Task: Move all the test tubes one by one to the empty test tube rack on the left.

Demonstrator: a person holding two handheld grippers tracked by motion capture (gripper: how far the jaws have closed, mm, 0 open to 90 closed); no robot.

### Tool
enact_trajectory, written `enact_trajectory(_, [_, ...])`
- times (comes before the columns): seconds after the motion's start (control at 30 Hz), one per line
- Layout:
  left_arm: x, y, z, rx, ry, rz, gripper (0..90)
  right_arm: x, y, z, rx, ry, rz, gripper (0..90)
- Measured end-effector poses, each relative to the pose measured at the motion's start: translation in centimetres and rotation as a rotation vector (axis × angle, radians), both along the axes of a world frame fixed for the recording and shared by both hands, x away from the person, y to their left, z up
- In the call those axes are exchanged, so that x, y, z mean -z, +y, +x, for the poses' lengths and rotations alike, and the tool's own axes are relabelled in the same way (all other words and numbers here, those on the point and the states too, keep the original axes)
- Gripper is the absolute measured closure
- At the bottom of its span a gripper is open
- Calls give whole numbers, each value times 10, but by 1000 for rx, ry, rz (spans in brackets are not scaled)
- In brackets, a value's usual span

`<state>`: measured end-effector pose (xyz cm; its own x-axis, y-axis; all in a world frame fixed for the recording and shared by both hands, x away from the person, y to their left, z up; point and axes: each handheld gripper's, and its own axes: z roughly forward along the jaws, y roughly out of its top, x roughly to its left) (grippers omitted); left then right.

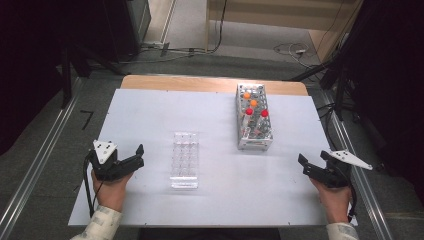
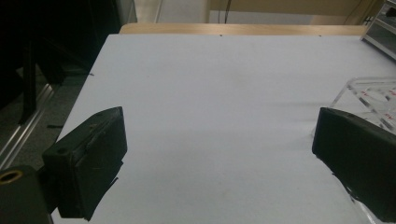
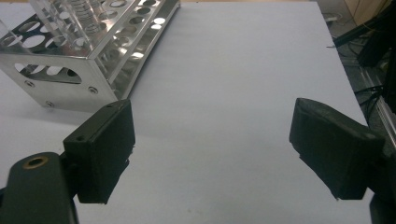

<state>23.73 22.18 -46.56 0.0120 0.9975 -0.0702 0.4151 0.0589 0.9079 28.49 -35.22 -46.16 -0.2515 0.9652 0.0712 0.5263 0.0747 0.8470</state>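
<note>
Left tool (image 1: 134, 159) wide and empty near the worktop's (image 1: 150, 110) front edge, right tool (image 1: 316, 161) likewise wide, clear rack (image 1: 184, 160) just beside the left tool, its contents hard to make out, metal rack (image 1: 254, 122) farther back, capped tubes (image 1: 253, 107) small and blurred.

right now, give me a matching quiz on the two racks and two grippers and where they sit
Things:
1. metal rack
2. clear rack
3. left gripper
4. right gripper

Places:
A. near the table's right edge, jaws open
B. middle of the table, empty
C. left of the clear rack, jaws open
D. right of centre, holding orange and red capped tubes

Pairs: 1-D, 2-B, 3-C, 4-A
</note>
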Motion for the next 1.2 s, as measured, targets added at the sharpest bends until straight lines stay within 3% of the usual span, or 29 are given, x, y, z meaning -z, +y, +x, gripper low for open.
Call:
enact_trajectory(0.17, [0,4,2,13,-15,-43,31,0,6,0,-16,-1,-11,130])
enact_trajectory(0.3, [2,6,5,25,7,-75,3,-1,9,0,-18,-10,-8,135])
enact_trajectory(0.47, [2,6,4,20,8,-73,1,-3,17,1,-33,-15,-2,136])
enact_trajectory(0.63, [1,4,3,23,-8,-42,0,-4,22,3,-48,-19,0,136])
enact_trajectory(0.8, [2,2,4,16,5,-29,1,-4,27,6,-57,-19,0,136])
enact_trajectory(1.2, [2,0,4,10,-2,-16,0,-7,34,8,-70,-32,-2,136])
